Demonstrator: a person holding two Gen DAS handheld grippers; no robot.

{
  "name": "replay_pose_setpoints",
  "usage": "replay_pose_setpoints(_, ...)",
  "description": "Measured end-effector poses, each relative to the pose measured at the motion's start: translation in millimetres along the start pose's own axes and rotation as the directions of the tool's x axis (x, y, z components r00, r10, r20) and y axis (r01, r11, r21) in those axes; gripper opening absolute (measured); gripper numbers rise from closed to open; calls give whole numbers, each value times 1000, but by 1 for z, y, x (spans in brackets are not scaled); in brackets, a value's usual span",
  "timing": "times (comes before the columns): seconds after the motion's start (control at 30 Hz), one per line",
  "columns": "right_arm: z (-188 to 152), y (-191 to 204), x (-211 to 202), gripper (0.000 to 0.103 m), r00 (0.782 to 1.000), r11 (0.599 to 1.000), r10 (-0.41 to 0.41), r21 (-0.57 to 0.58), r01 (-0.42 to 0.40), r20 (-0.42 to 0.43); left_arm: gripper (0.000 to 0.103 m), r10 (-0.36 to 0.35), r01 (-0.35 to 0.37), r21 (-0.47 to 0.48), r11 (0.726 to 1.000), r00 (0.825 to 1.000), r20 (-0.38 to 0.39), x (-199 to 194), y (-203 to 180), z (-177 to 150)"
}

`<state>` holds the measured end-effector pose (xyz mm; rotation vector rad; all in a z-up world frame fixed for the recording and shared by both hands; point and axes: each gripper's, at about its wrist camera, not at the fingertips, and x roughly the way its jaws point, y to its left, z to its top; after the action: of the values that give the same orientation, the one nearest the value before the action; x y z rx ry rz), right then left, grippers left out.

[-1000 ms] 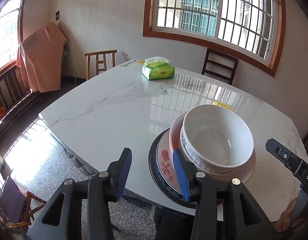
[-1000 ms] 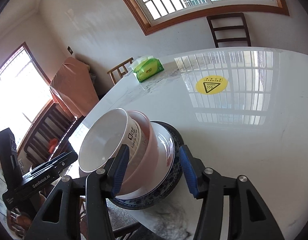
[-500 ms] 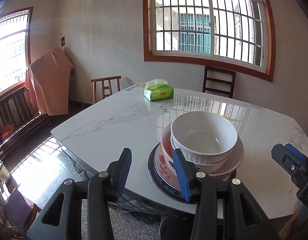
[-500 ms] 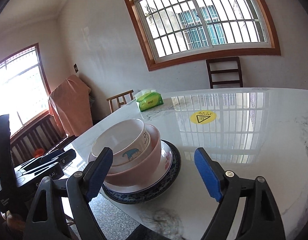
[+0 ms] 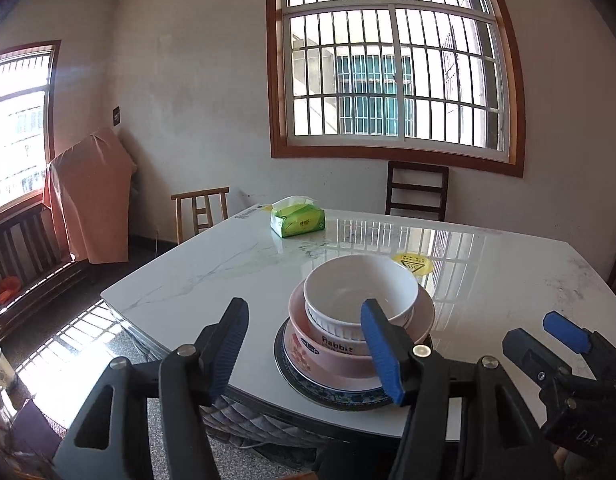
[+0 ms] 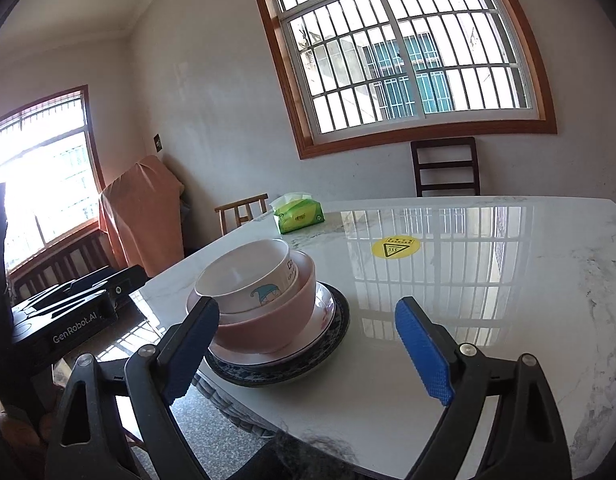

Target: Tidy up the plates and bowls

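Observation:
Near the front edge of the white marble table (image 5: 212, 276) stands one stack: a white bowl (image 5: 359, 292) inside a pink bowl (image 5: 319, 344), on a white flowered plate (image 6: 325, 312) and a dark blue-rimmed plate (image 5: 331, 396). My left gripper (image 5: 304, 312) hovers just off the table edge in front of the stack, its jaws opening, no pad touching the dishes. From the right side, my right gripper (image 6: 306, 312) faces the same stack with its jaws opening wide and nothing pressed between them. Each gripper shows in the other's view: right gripper (image 5: 563, 332), left gripper (image 6: 80, 304).
A green tissue pack (image 5: 298, 222) lies at the table's far side and a yellow round sticker (image 6: 395, 248) is on the top behind the stack. A light wooden chair (image 5: 202, 210) and a dark chair (image 5: 417, 192) stand at the far edge. An orange-covered object (image 5: 92, 196) is by the left wall.
Both grippers drew back from the stack and tipped up toward level, and both sets of jaws widened. The stack stayed where it was on the table.

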<state>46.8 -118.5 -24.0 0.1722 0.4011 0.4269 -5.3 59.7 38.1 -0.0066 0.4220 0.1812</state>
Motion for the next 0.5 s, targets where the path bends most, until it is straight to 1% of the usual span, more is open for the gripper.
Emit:
replay_pose_setpoints(0.07, -2, -2, -3, 88, 1000, 1000, -1, 4, 1, 0, 62, -13, 13, 7, 1000, 1000, 3, -3, -3, 1)
replay_pose_setpoints(0.13, -3, -3, -6, 88, 1000, 1000, 3, 12, -3, 4, 64, -8, 8, 12, 1000, 1000, -4, -3, -5, 2)
replay_pose_setpoints(0.33, -5, -6, -12, 89, 1000, 1000, -5, 13, 4, 13, 65, -27, 27, -1, 1000, 998, -49, -1, -8, 1)
replay_pose_setpoints(0.5, -5, -2, -15, 91, 1000, 1000, -11, 1, 11, 29, 65, -19, 19, -6, 1000, 999, -50, -2, -7, -1)
